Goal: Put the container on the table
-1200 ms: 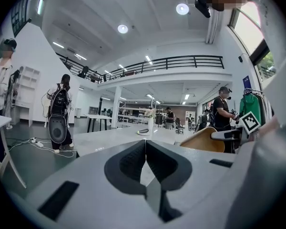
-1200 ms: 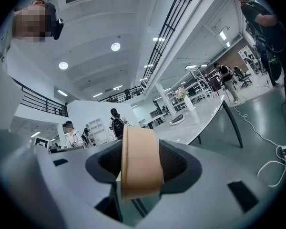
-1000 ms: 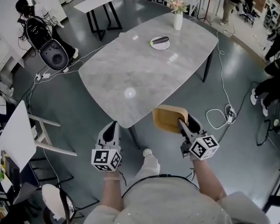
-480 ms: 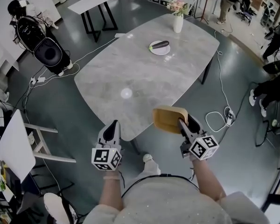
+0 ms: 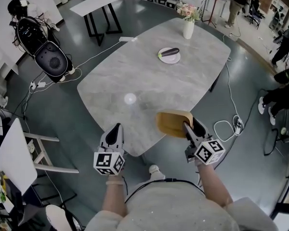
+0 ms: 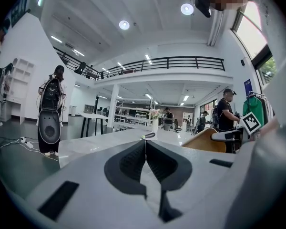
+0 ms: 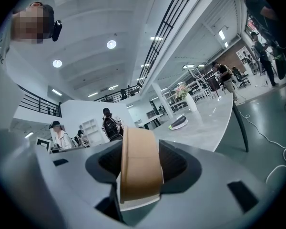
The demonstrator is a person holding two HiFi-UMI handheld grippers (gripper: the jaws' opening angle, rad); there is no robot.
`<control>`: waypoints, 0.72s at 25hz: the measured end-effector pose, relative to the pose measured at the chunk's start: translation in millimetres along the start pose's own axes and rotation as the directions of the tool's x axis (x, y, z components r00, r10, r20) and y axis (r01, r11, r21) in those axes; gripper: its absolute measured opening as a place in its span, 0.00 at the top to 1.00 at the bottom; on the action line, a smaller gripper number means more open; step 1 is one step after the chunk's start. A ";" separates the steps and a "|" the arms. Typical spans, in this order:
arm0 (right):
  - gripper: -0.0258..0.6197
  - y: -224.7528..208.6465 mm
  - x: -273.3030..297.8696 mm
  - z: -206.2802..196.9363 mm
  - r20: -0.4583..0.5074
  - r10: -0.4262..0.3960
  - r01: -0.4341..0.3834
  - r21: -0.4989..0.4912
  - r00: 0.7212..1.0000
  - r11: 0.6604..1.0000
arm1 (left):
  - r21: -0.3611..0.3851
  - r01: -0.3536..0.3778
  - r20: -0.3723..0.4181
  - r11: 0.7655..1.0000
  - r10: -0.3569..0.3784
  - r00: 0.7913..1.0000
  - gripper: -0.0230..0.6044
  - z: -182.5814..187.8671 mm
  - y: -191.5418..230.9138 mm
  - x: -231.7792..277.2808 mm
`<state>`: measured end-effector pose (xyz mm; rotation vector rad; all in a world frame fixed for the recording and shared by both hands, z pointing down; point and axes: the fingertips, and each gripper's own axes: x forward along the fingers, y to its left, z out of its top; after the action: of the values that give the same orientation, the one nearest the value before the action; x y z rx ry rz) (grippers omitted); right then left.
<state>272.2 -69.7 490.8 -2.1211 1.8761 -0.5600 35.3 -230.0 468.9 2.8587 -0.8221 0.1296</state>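
Tan, thin-walled container [image 5: 174, 122], clamped by one side wall between the jaws of the right gripper [image 5: 188, 127] and carried clear of any surface, at the near edge of the table [image 5: 149, 81]. Left gripper [image 5: 116, 129], alongside, has its jaws closed on nothing. By its look the container is light and fairly stiff, probably pressed fibre or card. A pinch on the wall is enough to carry it, though the wall may flex or crease under a hard squeeze; the matt surface should not slip. The wall now held is a sound hold, and the flat base should meet the grey stone-patterned top level. No brand, label or lettering is legible on it; the gripper cubes bear only black-and-white square markers. Farther along the table stand a plate [image 5: 169, 57] carrying a dark oblong object [image 5: 172, 52], then a vase of flowers [image 5: 188, 29].
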 end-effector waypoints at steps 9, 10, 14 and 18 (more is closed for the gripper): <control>0.63 -4.8 24.1 0.8 -0.006 0.011 -0.011 0.023 1.000 1.000 | -0.009 -0.021 0.003 1.000 0.022 1.000 0.95 -1.5 16.1 9.7; 0.63 -5.1 24.7 1.3 -0.008 0.012 -0.012 0.024 1.000 1.000 | -0.009 -0.026 0.004 1.000 0.026 1.000 0.95 -1.4 16.9 9.3; 0.63 -3.9 25.8 4.3 -0.007 0.026 -0.025 0.023 1.000 0.999 | -0.011 -0.038 0.016 0.999 0.038 0.999 0.95 3.7 18.3 5.9; 0.63 -1.3 29.6 4.6 -0.018 0.038 -0.037 0.017 0.999 0.999 | -0.013 -0.048 0.017 0.999 0.049 0.999 0.95 2.2 18.7 2.1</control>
<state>278.3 -99.1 490.7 -2.0728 1.9102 -0.5864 27.2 -247.1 469.5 2.8328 -0.8925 0.1055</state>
